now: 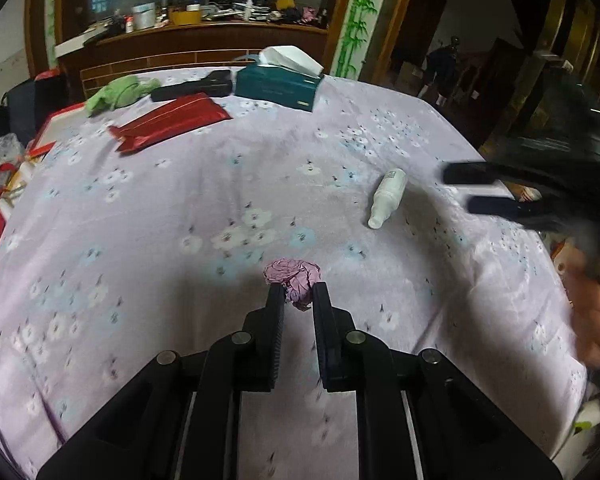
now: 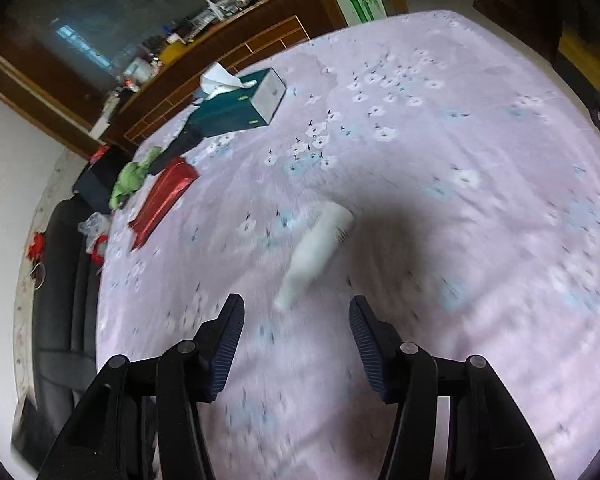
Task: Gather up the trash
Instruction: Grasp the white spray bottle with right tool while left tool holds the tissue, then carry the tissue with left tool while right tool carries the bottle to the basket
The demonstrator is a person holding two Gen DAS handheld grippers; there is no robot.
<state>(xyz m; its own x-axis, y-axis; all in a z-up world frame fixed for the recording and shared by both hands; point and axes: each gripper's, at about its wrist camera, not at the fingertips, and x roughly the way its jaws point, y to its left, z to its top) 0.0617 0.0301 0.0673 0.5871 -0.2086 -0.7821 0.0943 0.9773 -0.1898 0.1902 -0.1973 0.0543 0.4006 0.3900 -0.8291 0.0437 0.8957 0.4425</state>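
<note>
Two grippers — left gripper (image 1: 299, 294) pinching the crumpled paper (image 1: 294, 276), right gripper (image 2: 296, 312) spread just short of the white bottle (image 2: 316, 252).

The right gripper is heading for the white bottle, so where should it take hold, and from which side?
Judging by its pose, grip the wide body of the white bottle from above, the open right gripper straddling it across its width; it lies flat, and its neck tapers thin.

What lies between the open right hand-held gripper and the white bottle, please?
Only bare floral sheet separates the right hand-held gripper from the white bottle, in the right wrist view.
</note>
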